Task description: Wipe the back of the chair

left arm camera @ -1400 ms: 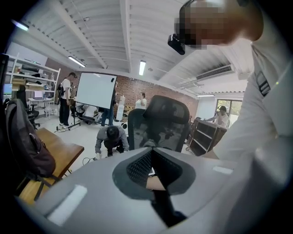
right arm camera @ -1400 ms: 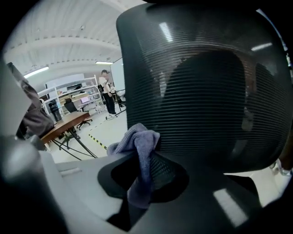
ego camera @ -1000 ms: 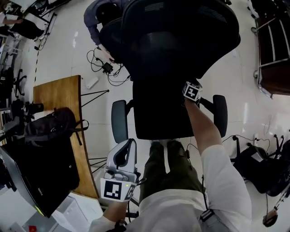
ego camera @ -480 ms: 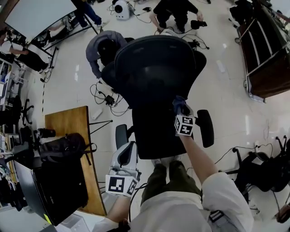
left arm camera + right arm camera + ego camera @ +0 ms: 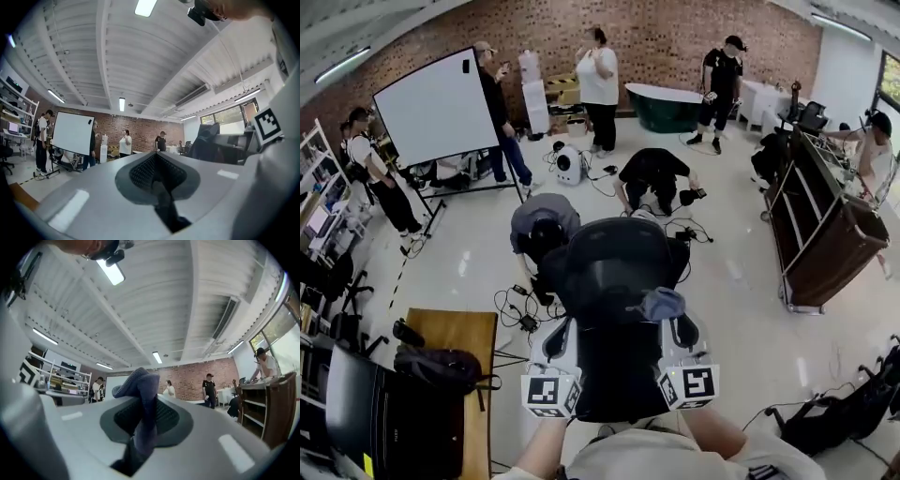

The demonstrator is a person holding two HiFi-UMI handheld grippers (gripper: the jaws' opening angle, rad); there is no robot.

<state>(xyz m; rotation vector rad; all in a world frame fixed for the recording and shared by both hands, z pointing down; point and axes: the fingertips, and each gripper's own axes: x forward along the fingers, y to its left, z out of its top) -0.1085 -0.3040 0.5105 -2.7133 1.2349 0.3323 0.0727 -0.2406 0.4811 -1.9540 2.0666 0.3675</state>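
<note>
Head view puts the black office chair (image 5: 614, 272) square in front of you, backrest towards you, both tools raised over its upper half. Your right gripper (image 5: 675, 323) has its jaws clamped on a blue-grey cloth (image 5: 661, 303), and the right gripper view confirms it: the fabric is pinched low between the pads and flops up and over the tips in a loose fold. Your left gripper (image 5: 558, 328) carries nothing; in its own view the jaws are pressed together, pad against pad. Both gripper views look out at the ceiling and the brick-walled room rather than at the chair, so I'd judge the cloth is off the backrest right now, with no wiping contact made. That cloth looks light and limp: it will drag and bunch, so lead with the folded bulge, pressed flat, and keep the pinch deep. The chair is the awkward partner; it is bulky, and an office chair will likely swivel or roll away under a push. Steady it with the left gripper on the backrest's top rim if it drifts. Mind the person crouched (image 5: 539, 230) on the floor just behind the chair.
</note>
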